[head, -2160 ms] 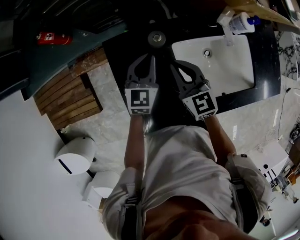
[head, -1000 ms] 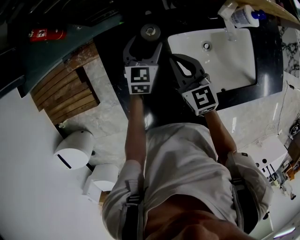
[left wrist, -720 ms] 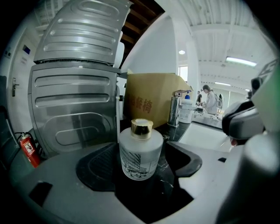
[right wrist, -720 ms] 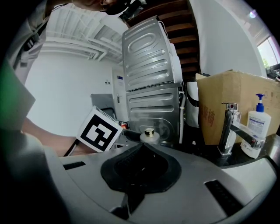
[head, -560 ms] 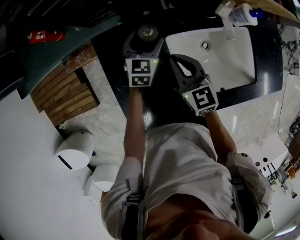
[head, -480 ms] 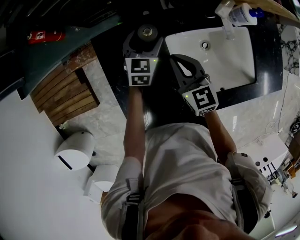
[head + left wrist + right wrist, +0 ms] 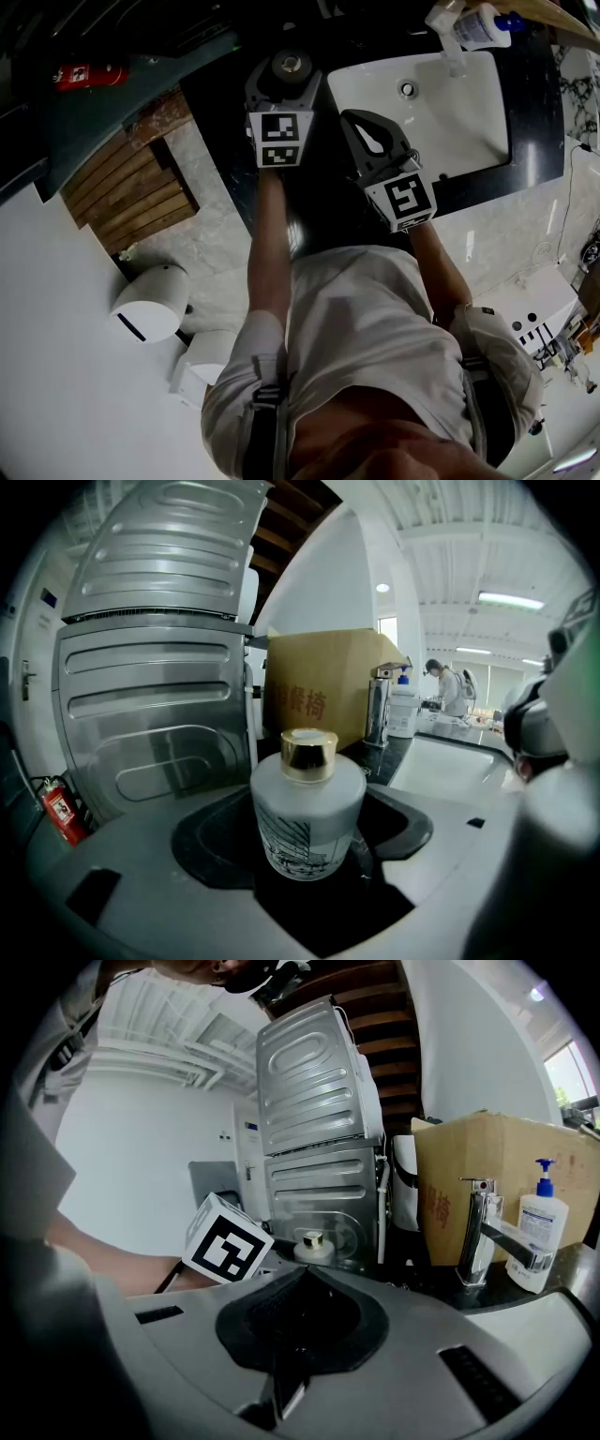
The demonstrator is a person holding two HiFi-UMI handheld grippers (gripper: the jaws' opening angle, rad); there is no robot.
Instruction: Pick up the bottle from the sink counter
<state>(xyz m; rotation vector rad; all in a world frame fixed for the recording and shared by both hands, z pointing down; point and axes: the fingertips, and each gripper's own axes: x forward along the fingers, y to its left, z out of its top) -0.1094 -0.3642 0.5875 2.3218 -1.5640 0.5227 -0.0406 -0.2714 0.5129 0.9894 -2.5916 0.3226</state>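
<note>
Left gripper [image 7: 284, 77] open around the bottle [image 7: 307, 803] on the counter [image 7: 230, 122].
The gold-capped bottle stands upright between the wide-apart jaws, left of the sink [image 7: 450, 127]. Right gripper [image 7: 302, 1283] is closed on nothing. A pump bottle [image 7: 538, 1227] stands beside the tap [image 7: 478, 1232].

grey shells, chequered cubes, pale shirt

the left gripper [image 7: 284, 75] and the right gripper [image 7: 354, 122] are smooth grey moulded plastic shells, each with a black rubbery lining round the jaws and small dark rectangular slots in the top. each carries a white cube [image 7: 278, 141] printed with black square markers. the person wears a pale short-sleeved t-shirt [image 7: 356, 319] under dark shoulder straps [image 7: 262, 422] with lighter buckles.
</note>
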